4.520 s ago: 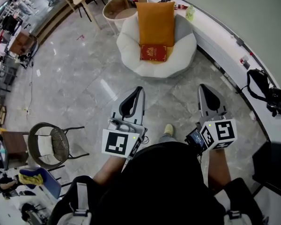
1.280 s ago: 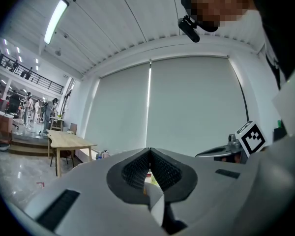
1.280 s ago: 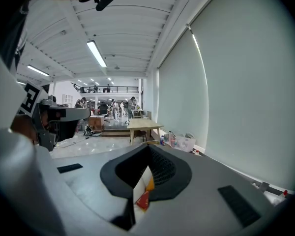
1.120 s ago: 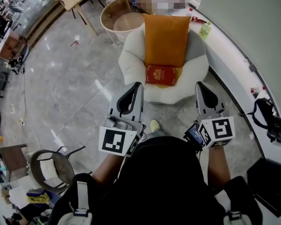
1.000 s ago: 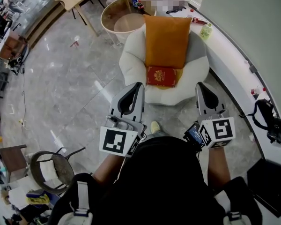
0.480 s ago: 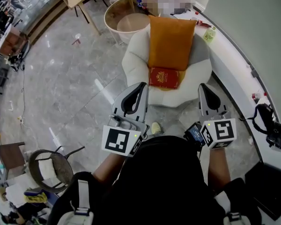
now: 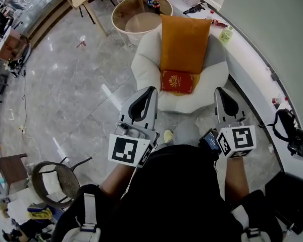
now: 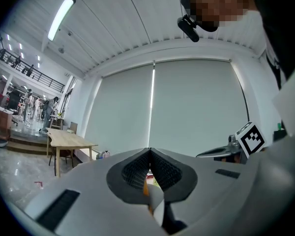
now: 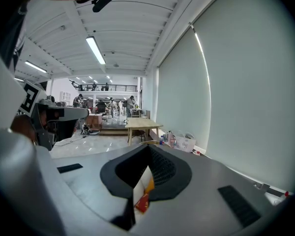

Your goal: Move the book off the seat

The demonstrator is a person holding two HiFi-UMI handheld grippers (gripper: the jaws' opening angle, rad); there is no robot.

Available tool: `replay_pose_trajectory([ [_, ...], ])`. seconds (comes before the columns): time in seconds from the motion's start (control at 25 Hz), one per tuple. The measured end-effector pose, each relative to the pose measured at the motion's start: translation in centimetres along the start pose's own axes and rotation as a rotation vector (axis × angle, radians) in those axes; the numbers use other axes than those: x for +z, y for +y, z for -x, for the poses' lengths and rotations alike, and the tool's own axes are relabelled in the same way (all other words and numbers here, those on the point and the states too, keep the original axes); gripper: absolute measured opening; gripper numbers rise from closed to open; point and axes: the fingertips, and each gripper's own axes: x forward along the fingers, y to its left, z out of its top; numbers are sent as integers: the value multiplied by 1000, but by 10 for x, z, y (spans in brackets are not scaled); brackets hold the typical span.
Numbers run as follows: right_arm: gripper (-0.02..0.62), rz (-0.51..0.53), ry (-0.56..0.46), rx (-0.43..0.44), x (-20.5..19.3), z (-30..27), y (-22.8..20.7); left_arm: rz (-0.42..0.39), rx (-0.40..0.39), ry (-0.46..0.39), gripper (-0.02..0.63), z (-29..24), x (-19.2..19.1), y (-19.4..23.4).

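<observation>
Tongs, pair: left tongs and right tongs both closed tip to tip, empty, poised before the white armchair, likely pending a grasp. Red book: flat on its seat, touching the orange cushion.
</observation>
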Motion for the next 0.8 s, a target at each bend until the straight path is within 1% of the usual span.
replay_pose_trajectory([
  [0.16, 11, 3, -3, -14, 0, 4, -1, 8, -3, 2, 11, 2, -2, 0],
  [0.32, 11, 8, -10, -23, 3, 2, -5, -1, -7, -24, 11, -2, 4, -1],
  [0.64, 11, 15, -19, -33, 7, 0, -13, -4, -18, -18, 11, -11, 5, -4],
  [0.8, 11, 15, -17, -29, 7, -6, -18, 5, -7, -12, 11, -17, 3, -2],
])
